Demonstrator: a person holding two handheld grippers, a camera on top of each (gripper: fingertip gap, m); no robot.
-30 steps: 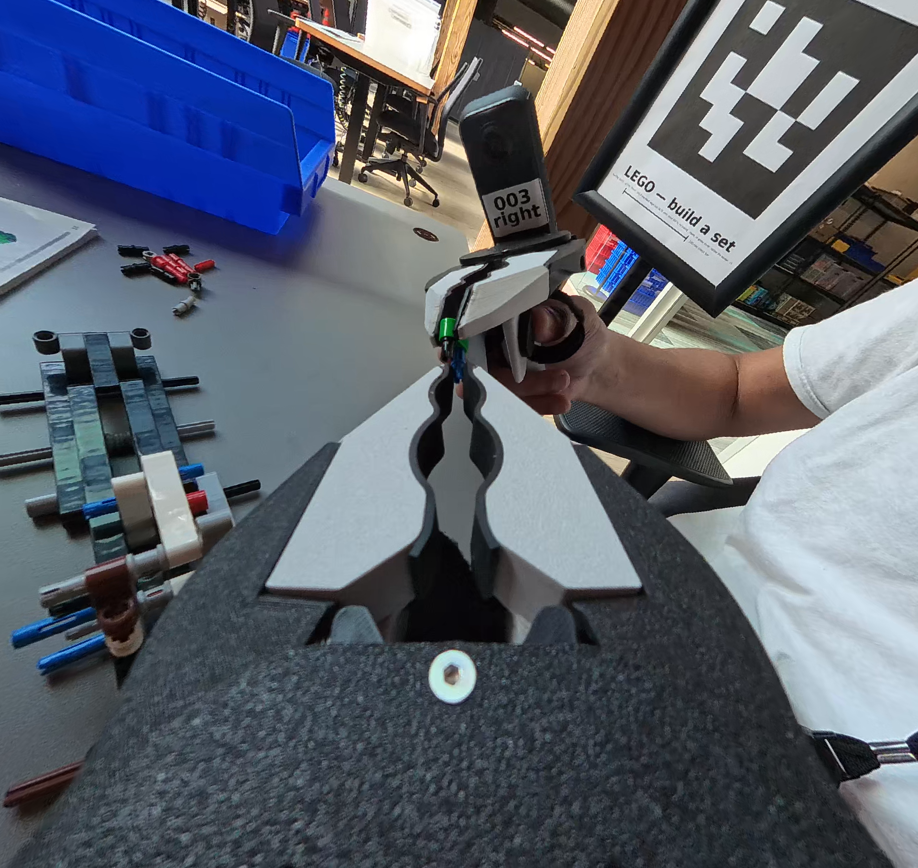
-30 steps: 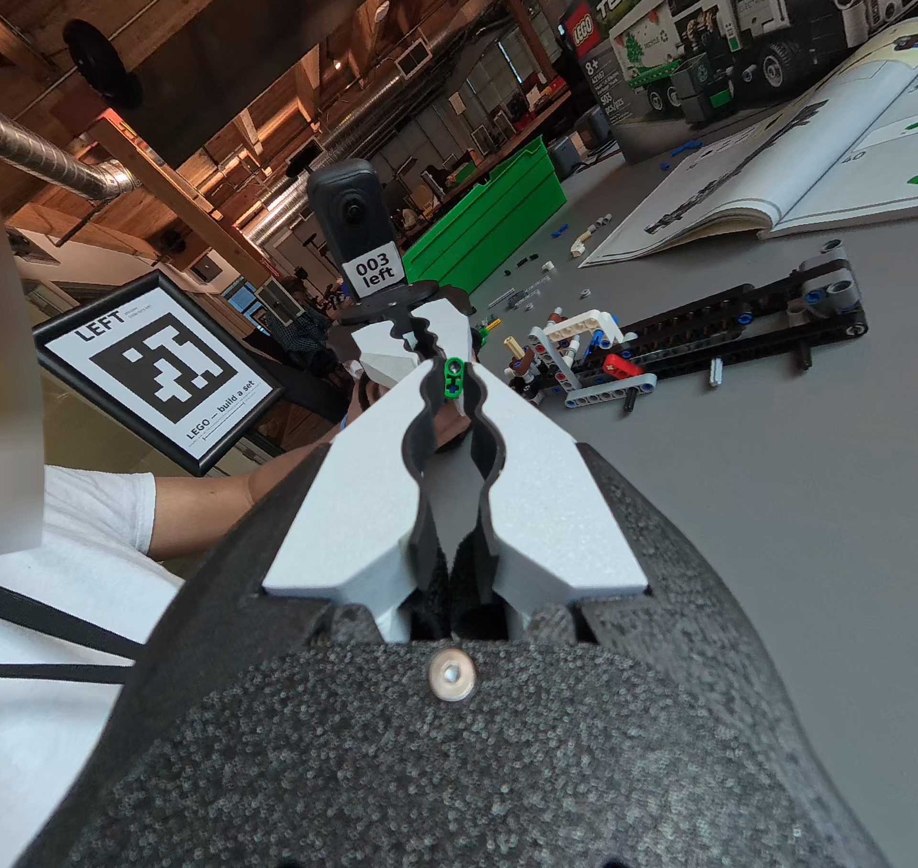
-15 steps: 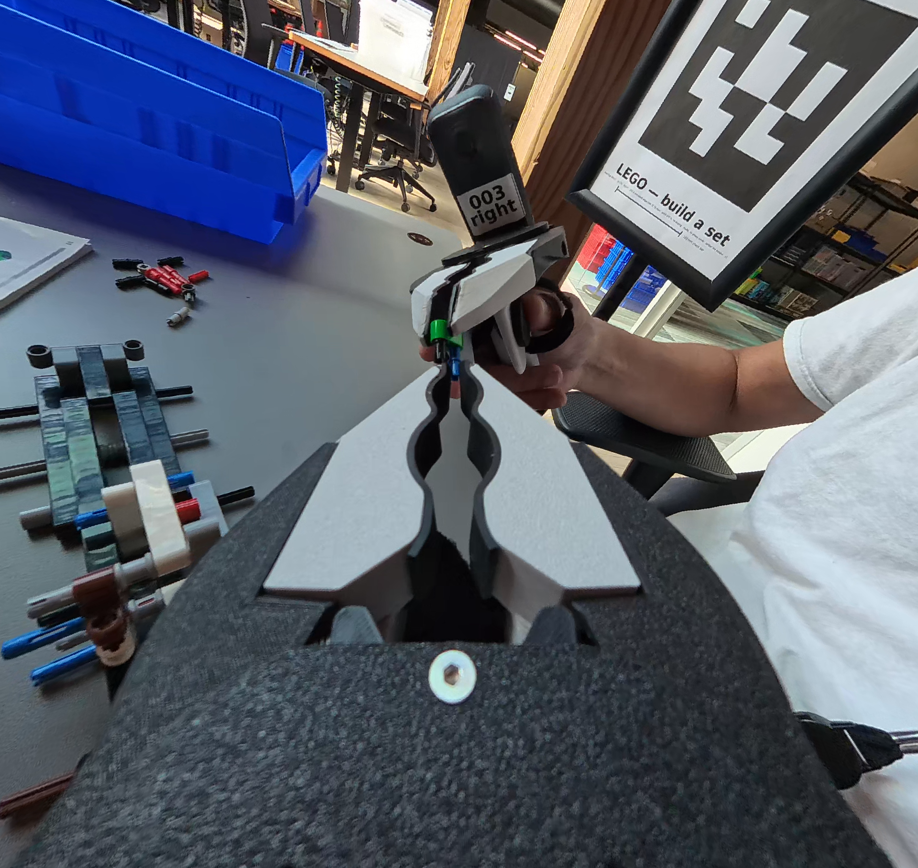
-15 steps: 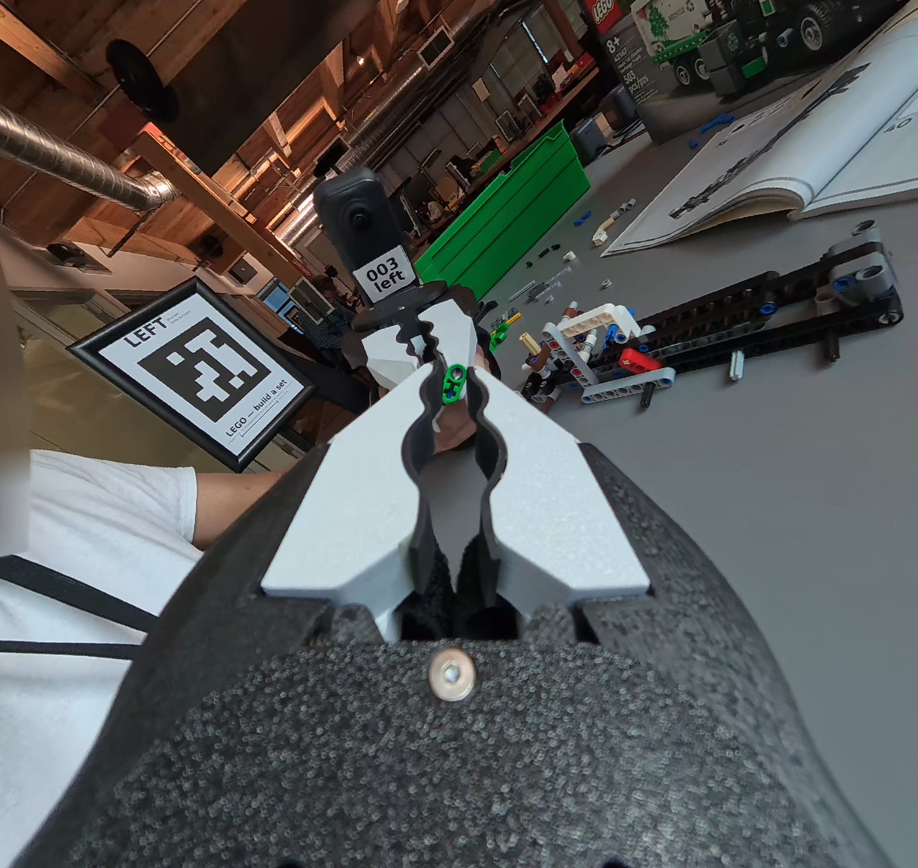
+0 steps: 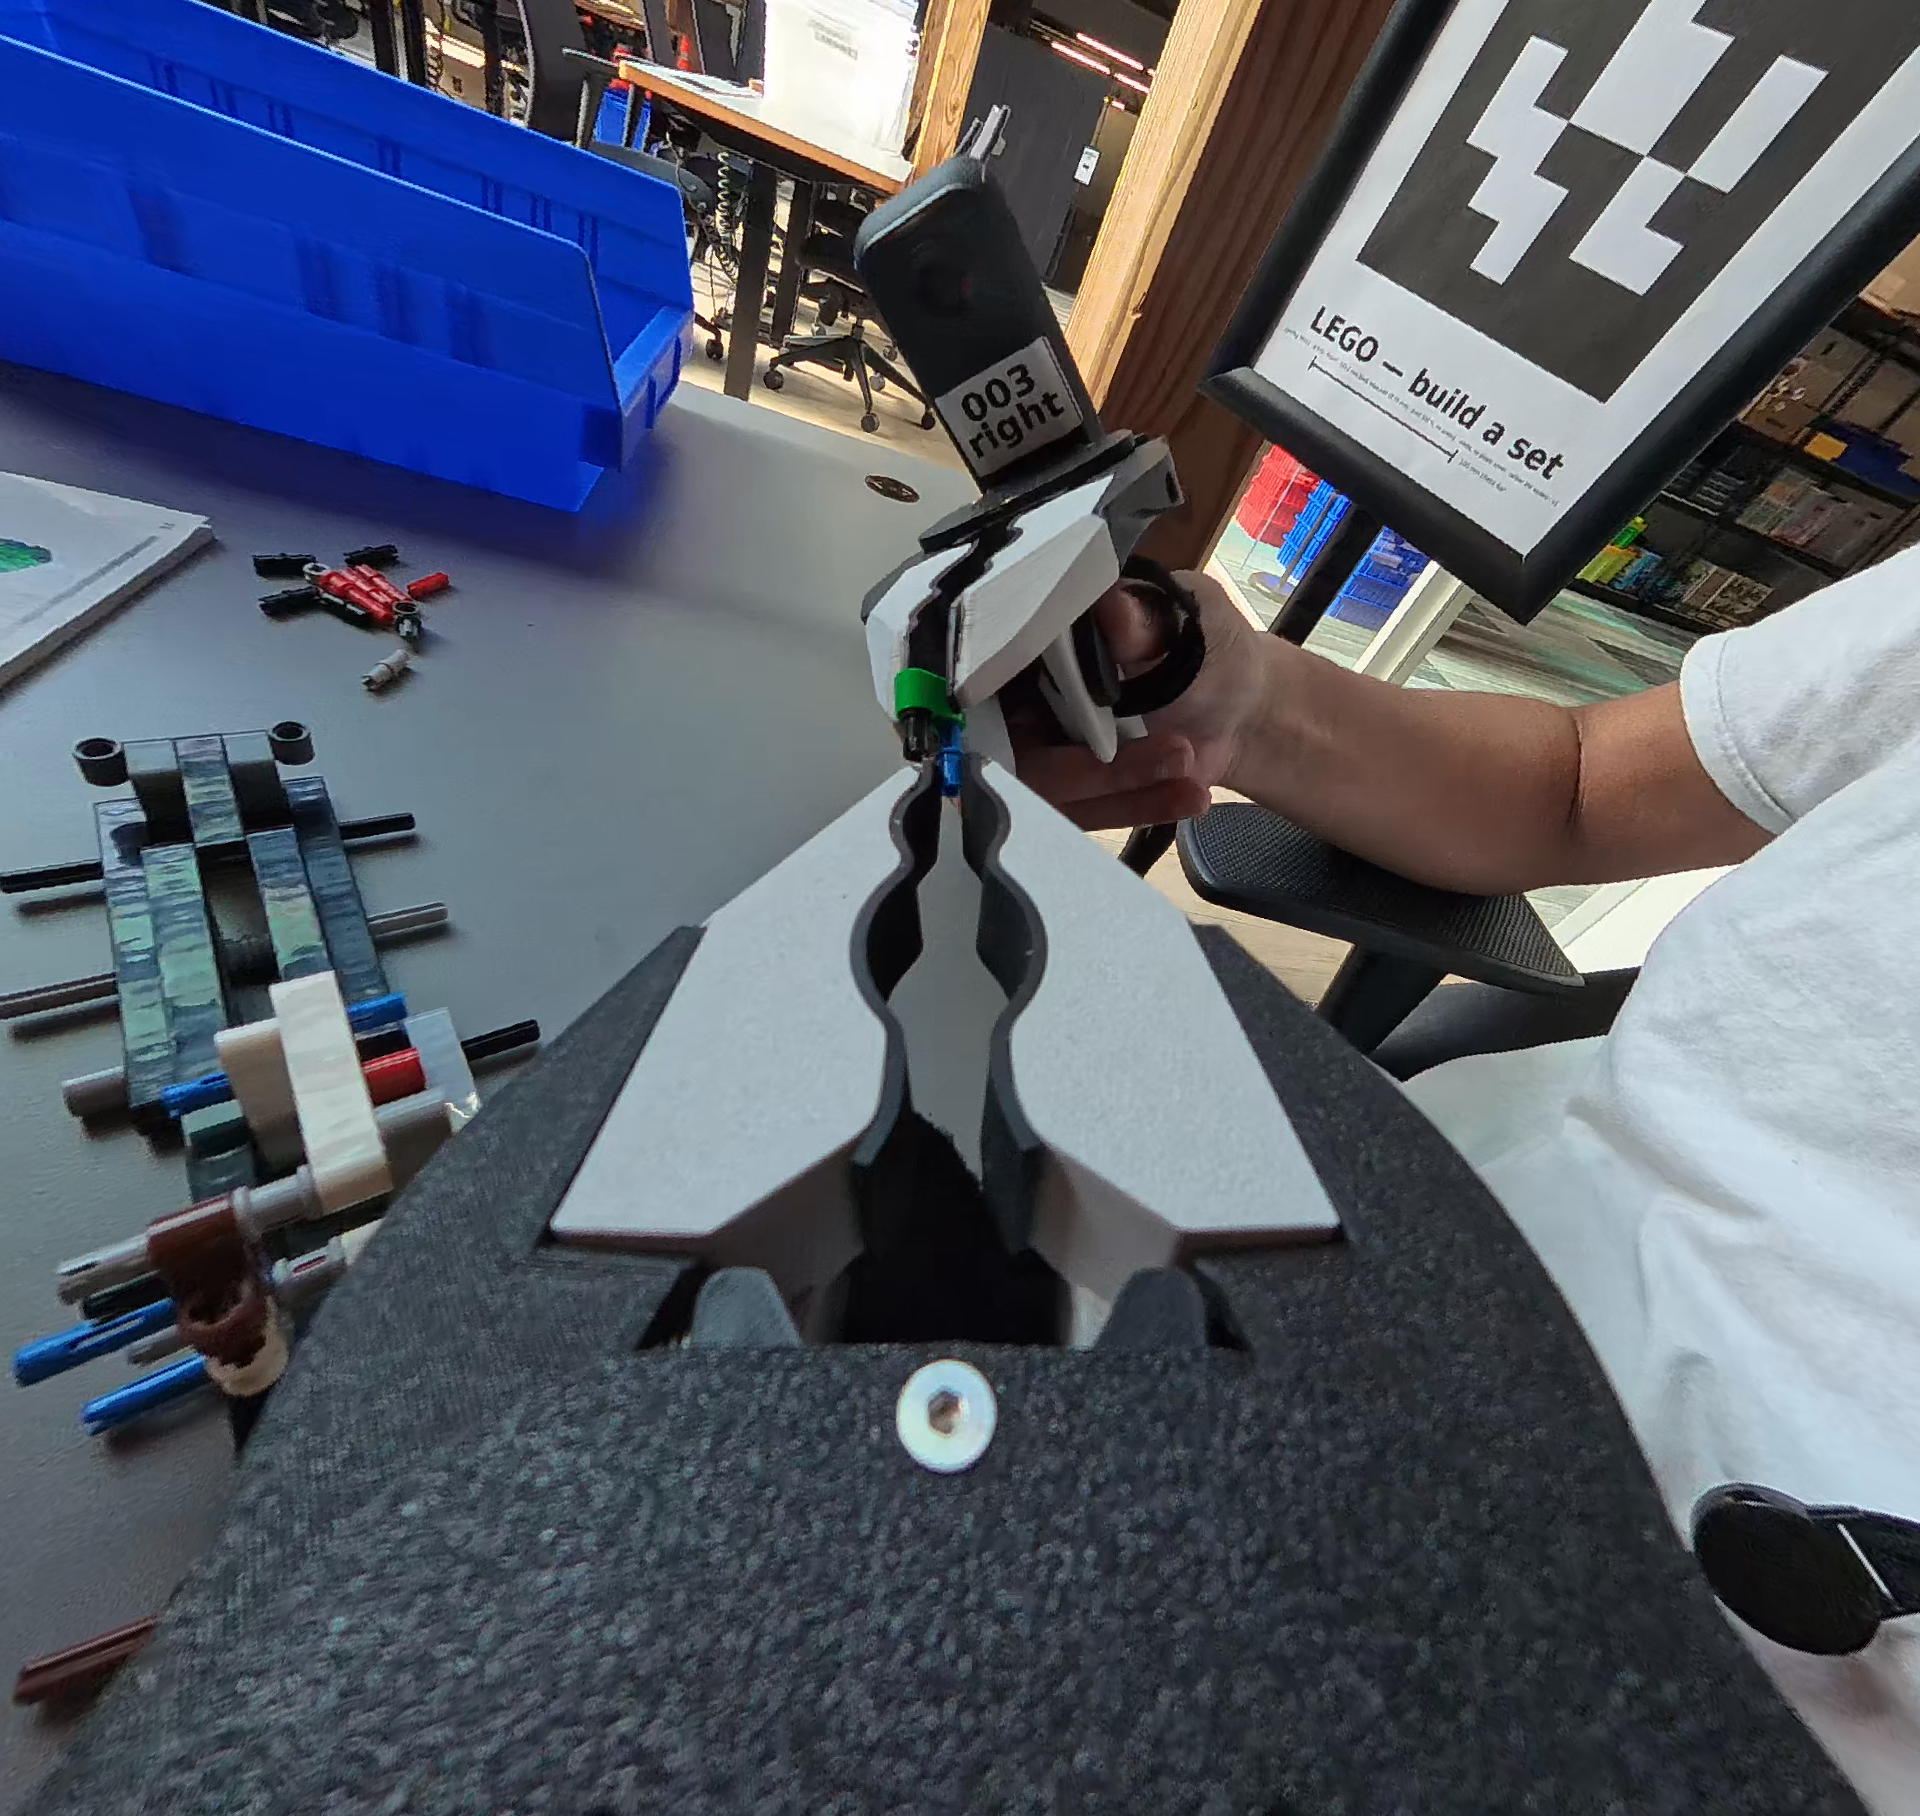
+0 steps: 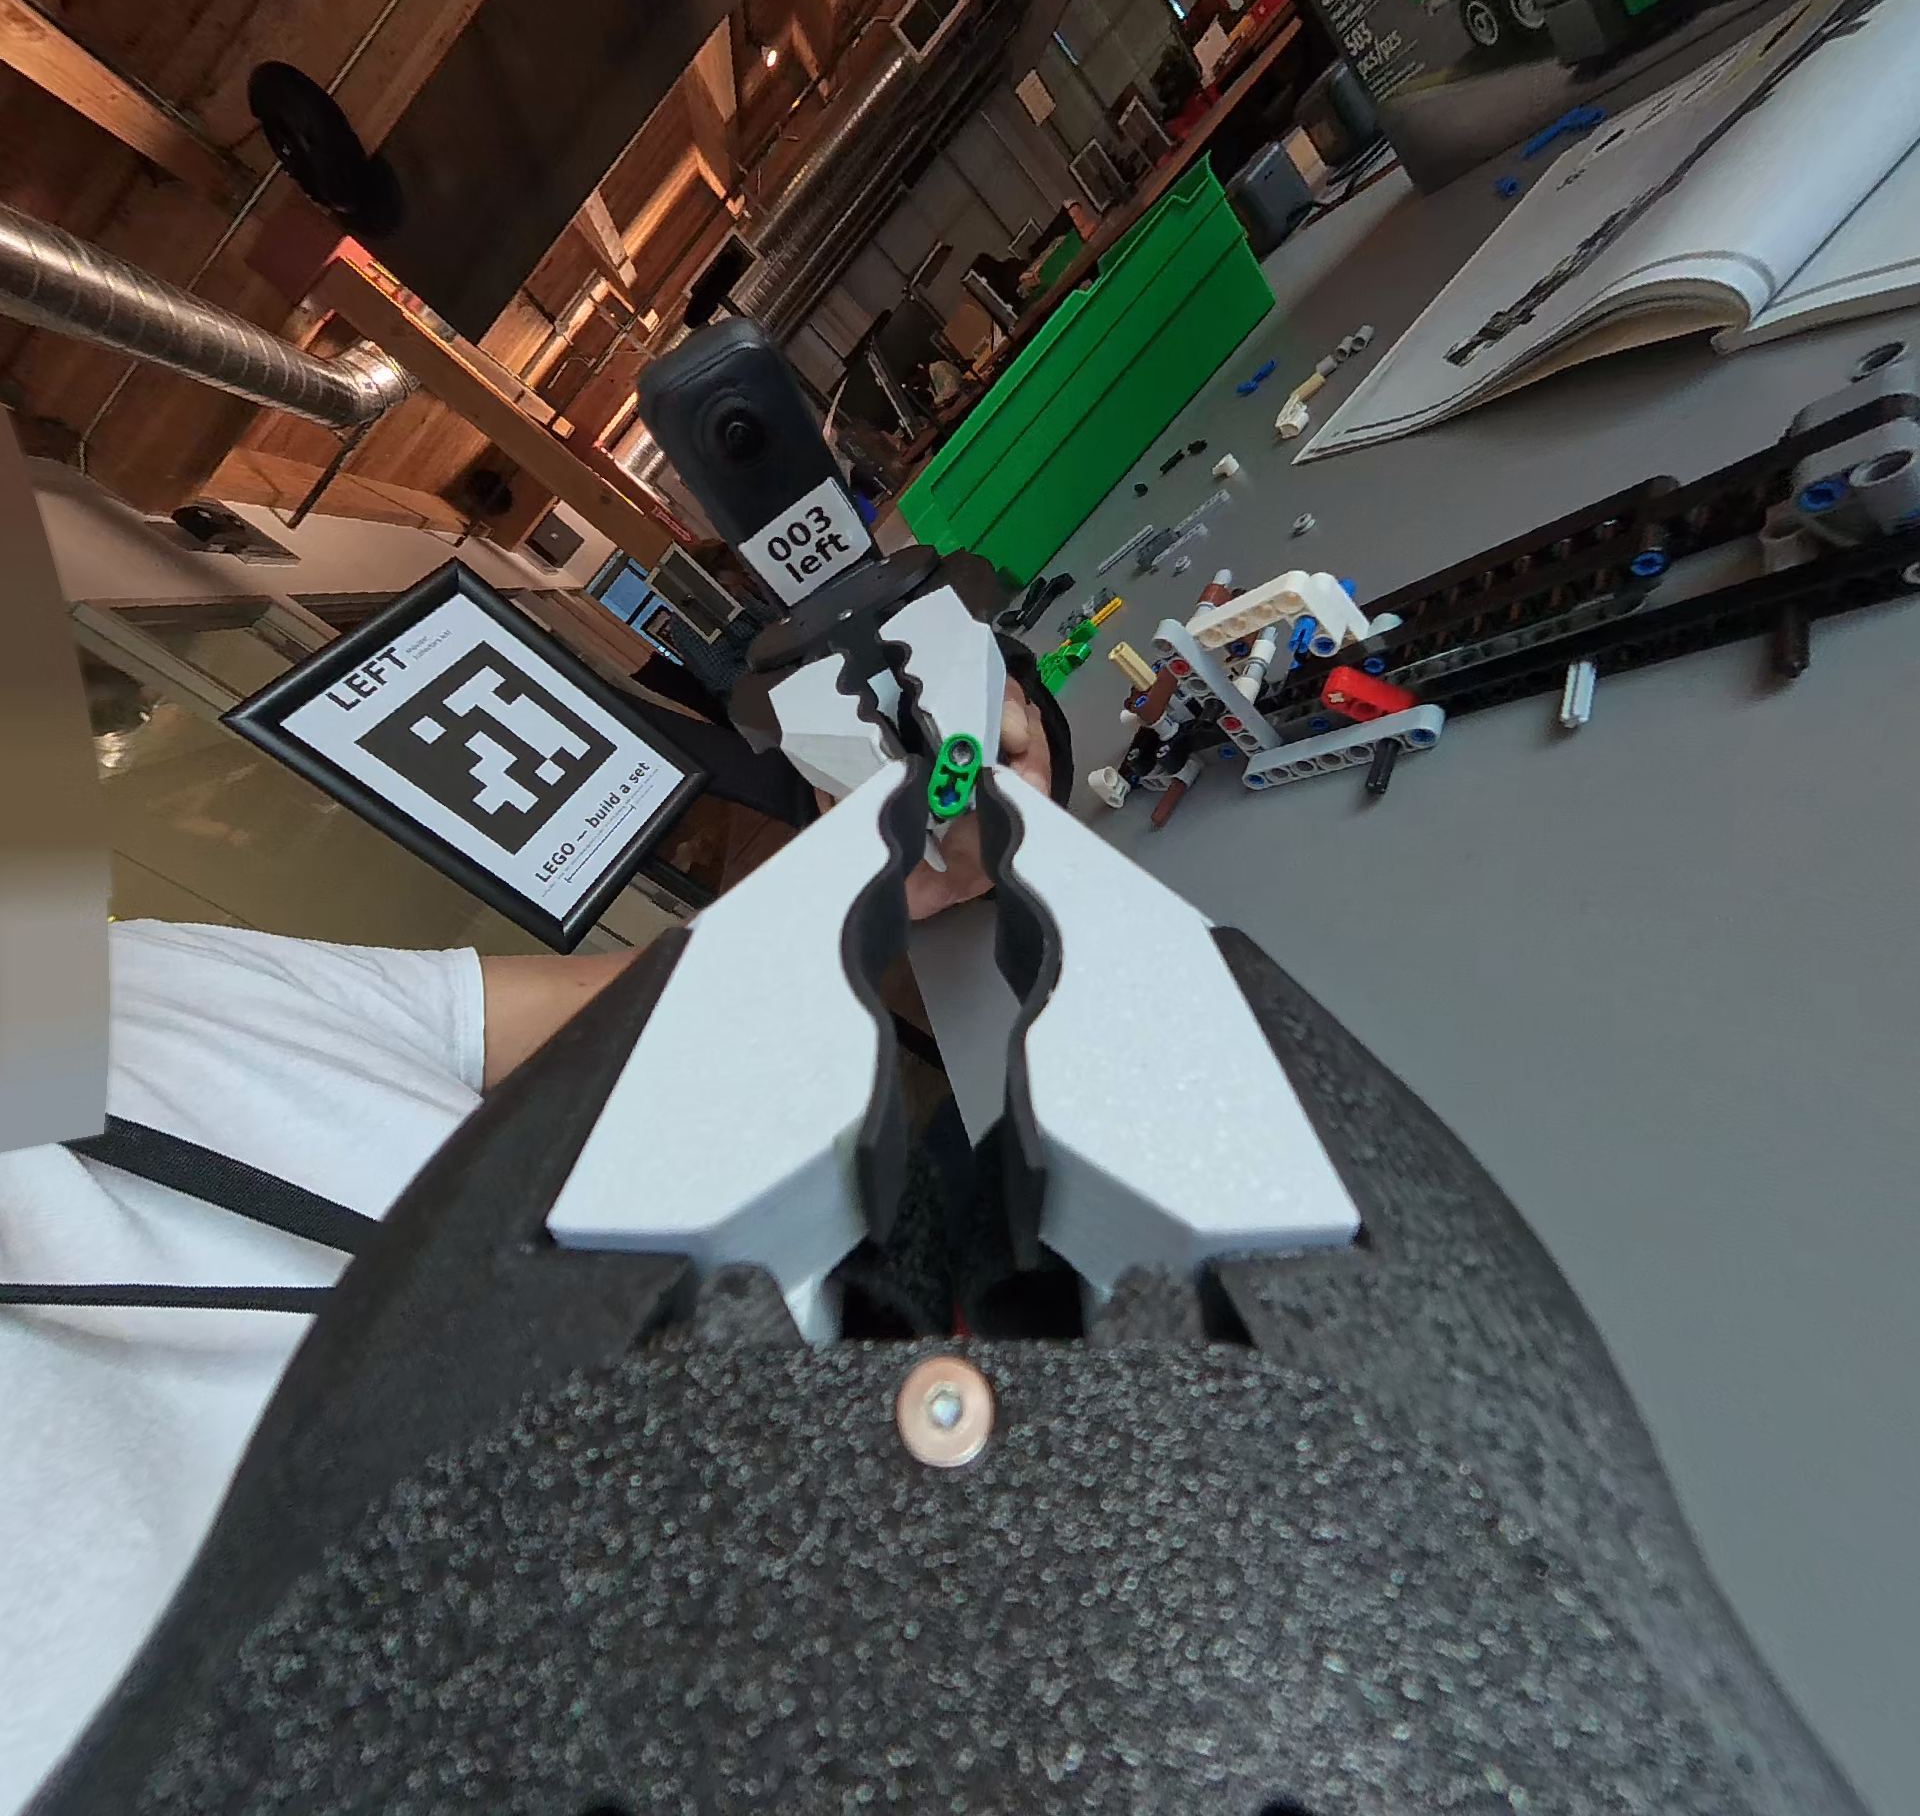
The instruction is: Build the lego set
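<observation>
The left gripper has its jaws drawn narrow, pinching a small blue pin at the very tips, the pin's long axis running on along the fingers and pointing away from the camera. Directly ahead, tip to tip, the right gripper is closed on a short green connector, with a black pin sticking out of its lower end just beside the blue pin. In the right wrist view the same green connector sits clamped between the right gripper tips, its two holes facing the camera and its long axis roughly in line with the fingers, slightly tilted; the left gripper meets it from the far side. Both are held in the air, off the near edge of the worktop, so the coming move seems to turn on lining the blue pin's axis with a hole in the connector and pushing straight in; whether it has begun to seat I cannot tell. Farther out, to the left on the worktop, lies the partly built dark chassis with white beams, and beyond it a scatter of red and black loose pins near the blue bin along the far edge. The open instruction booklet rests past the chassis.
</observation>
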